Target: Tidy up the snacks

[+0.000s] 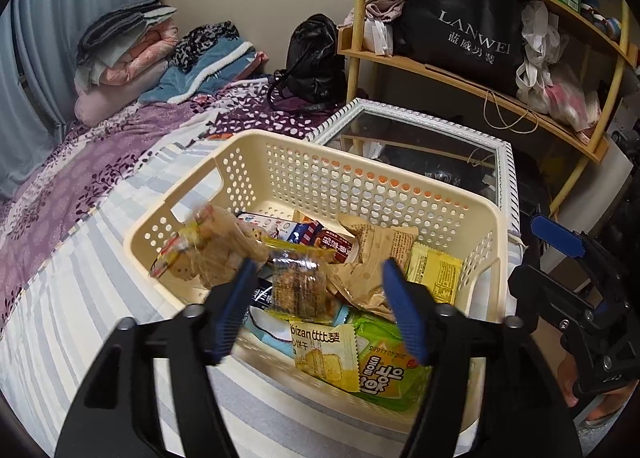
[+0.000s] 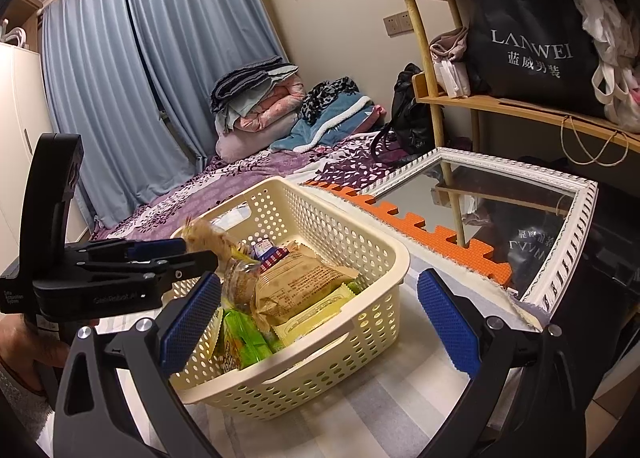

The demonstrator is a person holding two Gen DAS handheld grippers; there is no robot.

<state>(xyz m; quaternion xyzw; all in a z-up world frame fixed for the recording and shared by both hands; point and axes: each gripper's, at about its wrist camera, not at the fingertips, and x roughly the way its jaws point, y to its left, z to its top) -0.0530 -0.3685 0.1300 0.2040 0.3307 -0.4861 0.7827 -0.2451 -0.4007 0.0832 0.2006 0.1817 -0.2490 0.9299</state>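
Observation:
A cream perforated basket [image 1: 352, 178] [image 2: 372, 322] sits on the striped bed cover and holds several snack packets. My left gripper [image 1: 320, 298] is open above the basket. A clear cracker packet [image 1: 212, 250] [image 2: 208, 238] is blurred in the air over the basket's left side, just beyond the left fingers and apart from them. A clear packet of brown biscuits [image 1: 296, 282] lies between the fingers lower down. My right gripper [image 2: 320, 314] is open and empty at the basket's near right side. The left gripper also shows in the right wrist view [image 2: 180, 250].
A white-framed mirror [image 1: 508, 162] [image 2: 576, 226] lies right of the basket, with an orange foam mat edge [image 2: 400, 218] beside it. A bamboo shelf [image 1: 480, 78] with a black bag stands behind. Folded blankets [image 1: 128, 46] and a black backpack [image 1: 316, 58] sit at the bed's far end.

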